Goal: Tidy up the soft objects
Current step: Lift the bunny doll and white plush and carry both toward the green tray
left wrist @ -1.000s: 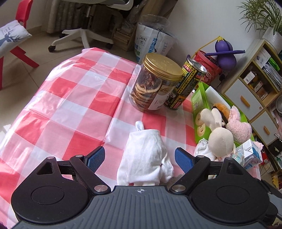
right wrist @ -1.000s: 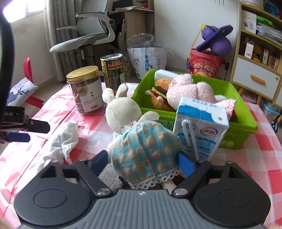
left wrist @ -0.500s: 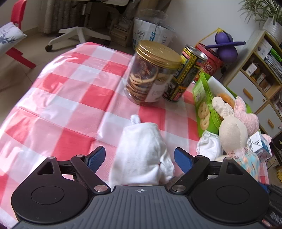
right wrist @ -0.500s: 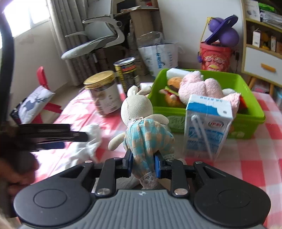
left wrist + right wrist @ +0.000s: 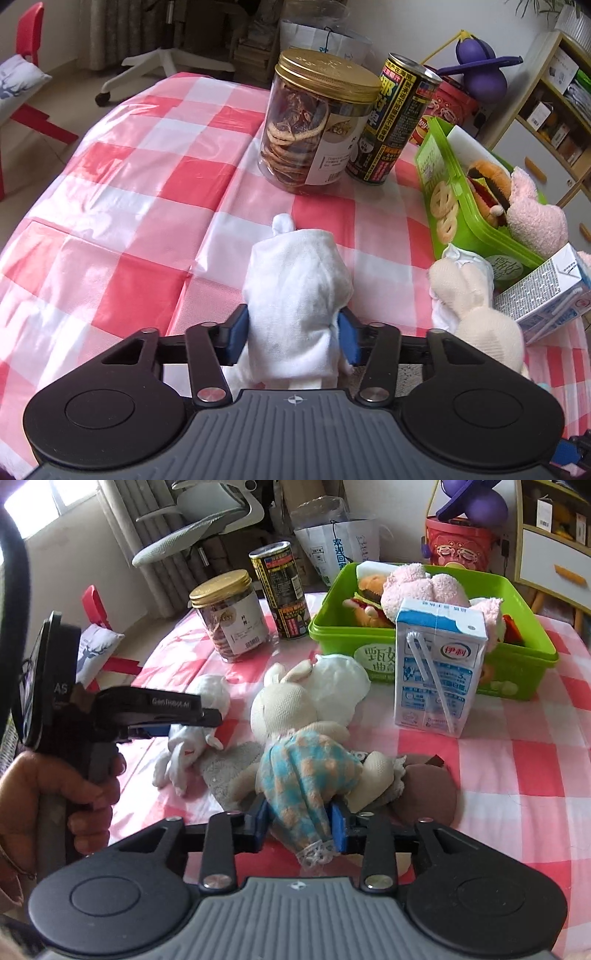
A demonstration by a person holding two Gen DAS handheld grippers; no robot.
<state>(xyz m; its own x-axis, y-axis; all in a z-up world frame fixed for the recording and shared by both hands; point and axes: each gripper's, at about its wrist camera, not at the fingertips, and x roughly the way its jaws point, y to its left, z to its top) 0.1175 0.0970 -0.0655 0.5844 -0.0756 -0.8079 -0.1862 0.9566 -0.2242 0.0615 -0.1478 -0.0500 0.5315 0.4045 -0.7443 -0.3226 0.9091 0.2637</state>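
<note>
Counter (image 5: 122,192) surface is a glossy plastic cloth in red, pink and white checks, creased in places.

Left gripper (image 5: 293,334): black linkage arms, blue ribbed pads. Its jaws have just been closing and now press both flanks of the white toy (image 5: 295,291), a limp plush of soft, slightly fuzzy fabric. The toy lies on the counter with its long axis along the jaw line, its narrow knotted tip pointing away toward the jar (image 5: 317,122). In the right wrist view the same toy (image 5: 195,723) shows floppy limbs trailing toward the camera under the gripper (image 5: 184,720), which a hand (image 5: 55,797) holds by the grip.

Right gripper (image 5: 299,825): jaws have just opened slightly yet are clamped on the doll (image 5: 303,764), pinching the gathered skirt. The doll is a cream knit rabbit in a blue-and-orange check dress with a lace hem. It lies on the counter, long axis along the jaw line, head and ears pointing away toward the bin (image 5: 517,661). A brown cushion-like item (image 5: 428,794) touches its right side.

The bin is rigid green plastic, rectangular, holding a pink plush (image 5: 424,590). A waxed milk carton (image 5: 436,664) stands upright just before it. The jar is clear plastic with a gold lid; beside it stands a printed metal can (image 5: 399,122).
</note>
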